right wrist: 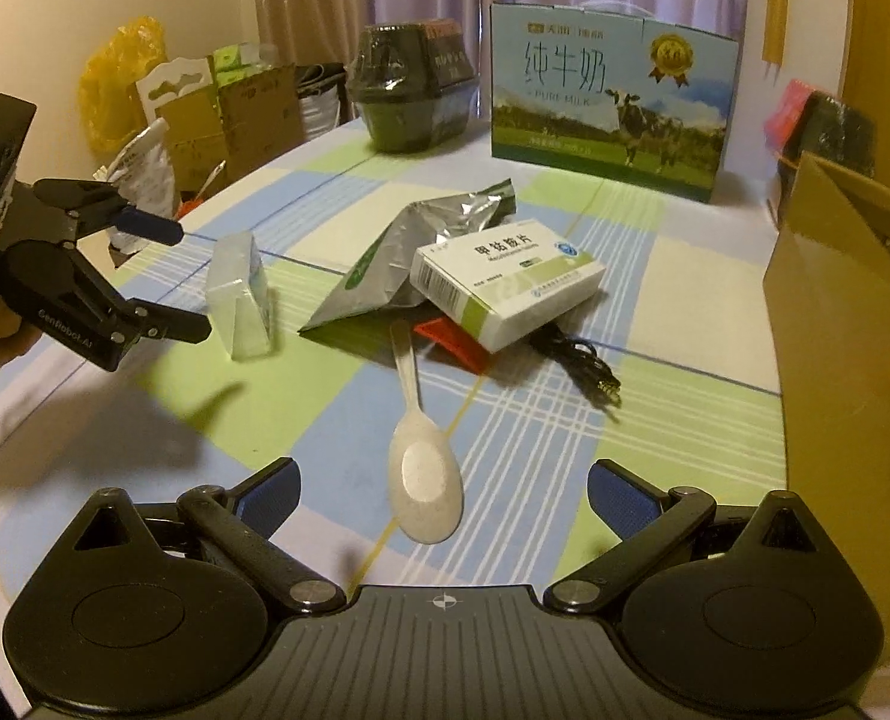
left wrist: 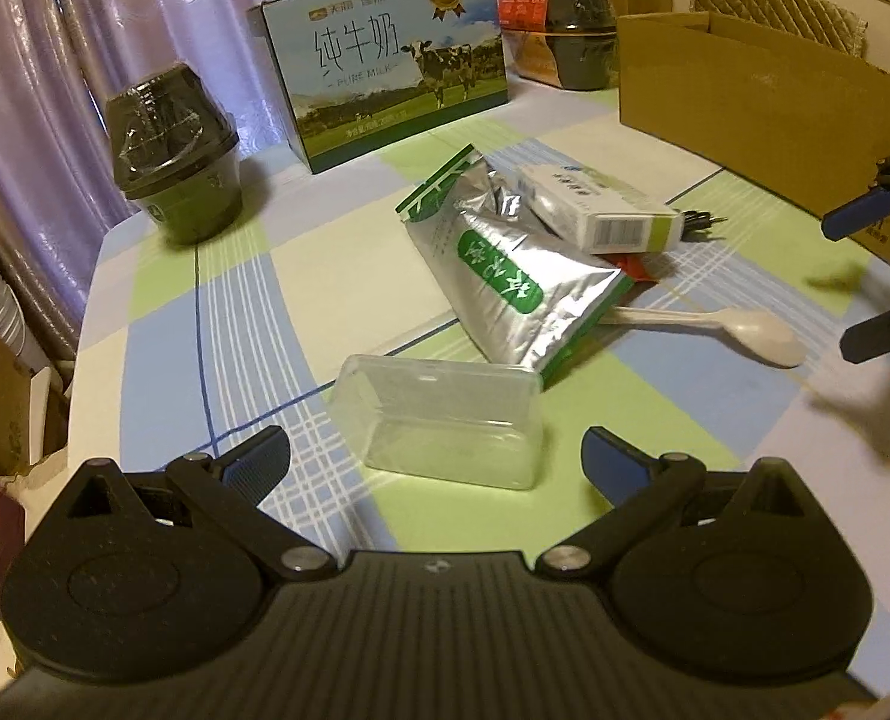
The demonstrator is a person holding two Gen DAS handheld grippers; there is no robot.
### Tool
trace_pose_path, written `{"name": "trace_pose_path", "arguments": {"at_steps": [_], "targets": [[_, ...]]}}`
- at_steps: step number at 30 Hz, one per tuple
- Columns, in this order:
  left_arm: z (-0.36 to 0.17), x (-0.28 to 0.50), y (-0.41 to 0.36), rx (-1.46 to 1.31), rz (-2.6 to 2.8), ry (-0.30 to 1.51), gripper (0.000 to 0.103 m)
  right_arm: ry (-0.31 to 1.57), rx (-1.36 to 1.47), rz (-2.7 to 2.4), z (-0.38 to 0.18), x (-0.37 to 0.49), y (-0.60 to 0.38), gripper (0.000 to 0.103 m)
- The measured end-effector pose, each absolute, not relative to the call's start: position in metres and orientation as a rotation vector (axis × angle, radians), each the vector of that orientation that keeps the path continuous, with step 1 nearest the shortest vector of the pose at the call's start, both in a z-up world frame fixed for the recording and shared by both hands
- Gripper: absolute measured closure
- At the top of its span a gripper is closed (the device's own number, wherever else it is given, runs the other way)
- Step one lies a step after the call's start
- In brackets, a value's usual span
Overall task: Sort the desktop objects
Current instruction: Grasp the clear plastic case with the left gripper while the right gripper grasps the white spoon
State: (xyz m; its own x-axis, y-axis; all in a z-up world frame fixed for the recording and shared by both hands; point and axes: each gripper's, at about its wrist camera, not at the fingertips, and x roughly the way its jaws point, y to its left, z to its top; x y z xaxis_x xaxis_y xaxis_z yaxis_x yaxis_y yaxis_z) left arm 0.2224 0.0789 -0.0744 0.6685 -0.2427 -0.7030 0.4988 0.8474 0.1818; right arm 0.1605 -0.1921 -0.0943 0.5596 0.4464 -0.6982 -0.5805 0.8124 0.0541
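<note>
Left wrist view puts the left gripper (left wrist: 436, 459) low over the checked tablecloth (left wrist: 235, 324), jaws spread wide and holding nothing. Just ahead of them, roughly centred between the two fingers, lies a clear plastic case (left wrist: 445, 420) on its side. Beyond the case, a silver foil pouch (left wrist: 505, 276) with a green label leans across the cloth, and a white medicine box (left wrist: 601, 210) rests on its far right part. To the right of the pouch lies a pale plastic spoon (left wrist: 739, 327), its handle tucked under the pouch's corner. Far ahead stand a milk carton (left wrist: 385, 66) and, to its left, a dark wrapped tub (left wrist: 175, 156); a cardboard box (left wrist: 757, 102) sits far right.

Right wrist view shows the right gripper (right wrist: 445, 498) also spread and empty, with the spoon's bowl lying between its fingers (handle pointing away). A black cable (right wrist: 589, 366) trails out from under the medicine box.
</note>
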Motion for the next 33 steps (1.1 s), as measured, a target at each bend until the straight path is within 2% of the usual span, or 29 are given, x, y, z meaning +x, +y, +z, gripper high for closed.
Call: {"name": "trace_pose_path", "arguments": {"at_steps": [8,12,15,21,23,27,29,33], "targets": [[-0.086,0.245,0.085,0.325,-0.470,0.720,0.002,0.775,-0.218,0.629,-0.105,0.171,-0.189,0.003],[-0.092,0.253,0.080,0.332,-0.499,0.728,0.008,0.783,-0.233,0.643,-0.115,0.174,-0.186,0.006],[-0.094,0.254,0.075,0.332,-0.518,0.742,0.016,0.797,-0.231,0.656,-0.120,0.176,-0.184,0.014],[-0.090,0.239,0.065,0.295,-0.543,0.780,0.016,0.791,-0.255,0.689,-0.124,0.177,-0.175,0.029],[-0.088,0.232,0.058,0.281,-0.548,0.799,0.016,0.795,-0.258,0.693,-0.127,0.179,-0.173,0.039],[-0.085,0.219,0.041,0.240,-0.541,0.840,0.016,0.792,-0.261,0.682,-0.131,0.179,-0.171,0.051],[-0.085,0.211,0.031,0.234,-0.518,0.851,0.016,0.790,-0.255,0.668,-0.129,0.178,-0.174,0.073],[-0.083,0.201,0.021,0.268,-0.469,0.860,0.016,0.813,-0.200,0.639,-0.122,0.169,-0.189,0.073]]}}
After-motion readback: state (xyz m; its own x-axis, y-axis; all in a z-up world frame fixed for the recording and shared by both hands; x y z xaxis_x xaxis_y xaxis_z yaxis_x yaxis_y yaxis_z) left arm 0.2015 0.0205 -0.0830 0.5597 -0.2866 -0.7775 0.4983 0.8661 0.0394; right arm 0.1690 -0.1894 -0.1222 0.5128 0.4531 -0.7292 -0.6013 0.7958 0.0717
